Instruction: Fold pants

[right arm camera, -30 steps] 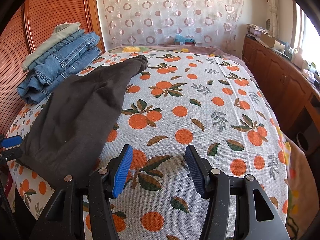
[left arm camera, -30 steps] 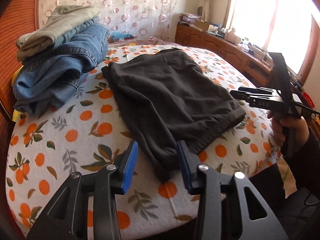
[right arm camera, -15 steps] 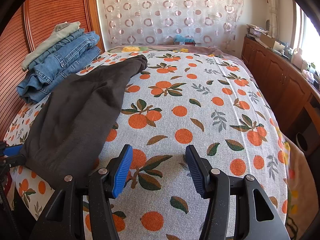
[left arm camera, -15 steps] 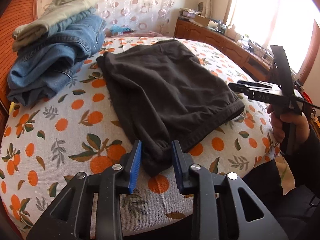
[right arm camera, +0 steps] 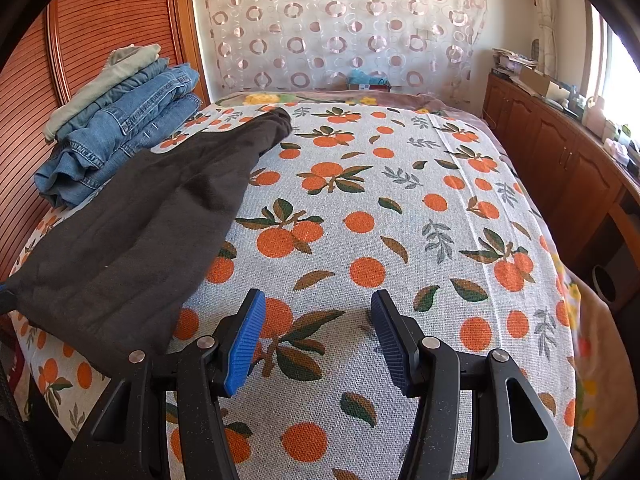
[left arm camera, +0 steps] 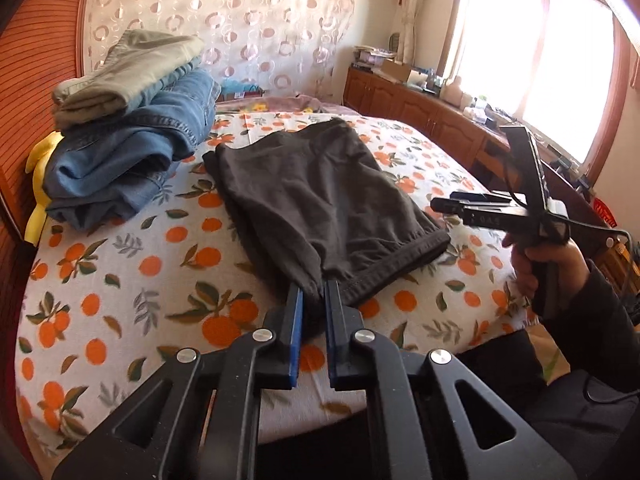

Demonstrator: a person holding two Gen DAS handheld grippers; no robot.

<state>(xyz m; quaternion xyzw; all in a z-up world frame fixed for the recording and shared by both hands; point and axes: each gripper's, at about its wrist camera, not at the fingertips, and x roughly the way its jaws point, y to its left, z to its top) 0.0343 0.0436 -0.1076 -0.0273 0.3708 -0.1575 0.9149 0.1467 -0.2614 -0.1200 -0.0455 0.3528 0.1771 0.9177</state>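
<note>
Bed (right arm camera: 400, 208): right hand (left arm camera: 548, 264) left-view only.

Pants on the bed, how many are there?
4 that I can see: dark pants spread on the bedspread, and a stack holding two blue jeans under olive pants. More may hide inside the stack.

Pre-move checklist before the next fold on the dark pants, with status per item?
1. Left gripper on the near corner of the dark grey cloth pants: ok, jaws closing, fabric between them.
2. Right gripper free: ok, open over bare sheet, holding nothing.
3. Pants flat on the orange-print bedsheet: ok, mostly smooth.
4. Stack of folded blue jeans clear of pants: ok, beside them, apart.
5. Grip catches all layers: cannot tell.
</note>
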